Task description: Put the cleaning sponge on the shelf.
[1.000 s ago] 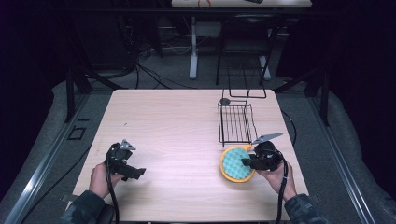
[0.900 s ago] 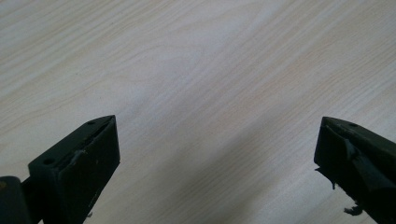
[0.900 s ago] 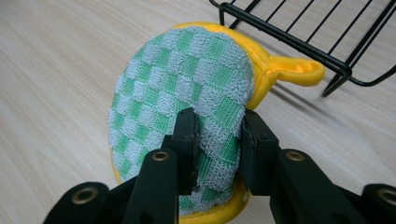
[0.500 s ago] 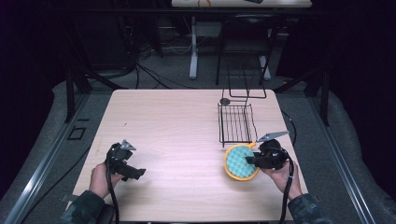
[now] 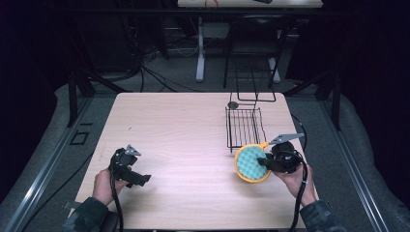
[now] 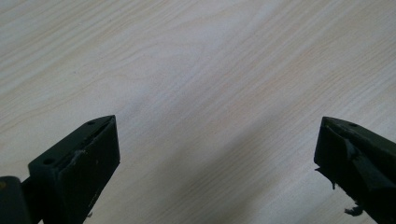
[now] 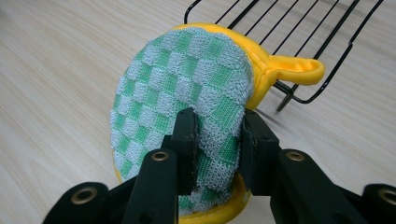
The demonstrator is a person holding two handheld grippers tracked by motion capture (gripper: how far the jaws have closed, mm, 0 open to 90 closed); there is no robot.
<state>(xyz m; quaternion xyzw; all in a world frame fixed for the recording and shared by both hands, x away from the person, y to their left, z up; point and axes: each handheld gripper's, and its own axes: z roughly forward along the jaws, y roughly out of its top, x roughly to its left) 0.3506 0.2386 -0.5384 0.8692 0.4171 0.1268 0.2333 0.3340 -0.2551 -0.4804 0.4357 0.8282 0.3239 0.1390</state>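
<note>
The right tool [image 5: 263, 162] is clenched on the edge of a round green-checked, yellow-rimmed sponge pad [image 5: 250, 163], tilted up at the desk's [image 5: 183, 125] four o'clock, just beside the black wire rack [image 5: 244, 126]. The left tool [image 6: 217, 154] hangs released over bare wood at eight o'clock.
</note>
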